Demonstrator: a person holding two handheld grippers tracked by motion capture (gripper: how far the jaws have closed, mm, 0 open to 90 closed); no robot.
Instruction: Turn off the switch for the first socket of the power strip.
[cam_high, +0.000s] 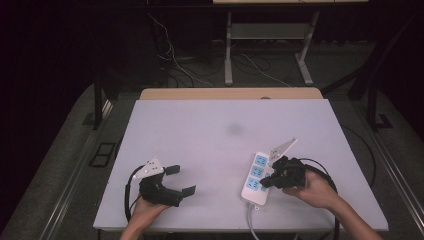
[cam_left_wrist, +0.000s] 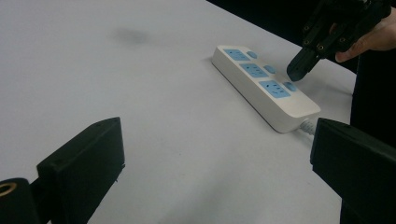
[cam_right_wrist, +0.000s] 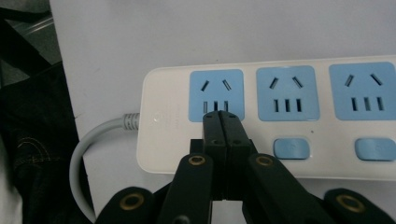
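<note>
High view: power strip (cam_high: 256, 177) lengthwise front-to-back, cord end nearest the person.

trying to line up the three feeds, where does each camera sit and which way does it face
High view: above the person's side, looking forward and down on the table; forearms, both hand-held grippers show.
Left gripper view: on the left hand-held gripper, looking across the table; its open jaws show.
Right gripper view: on the right hand-held gripper, looking down; shut jaws at a switch.
All share the power strip.
</note>
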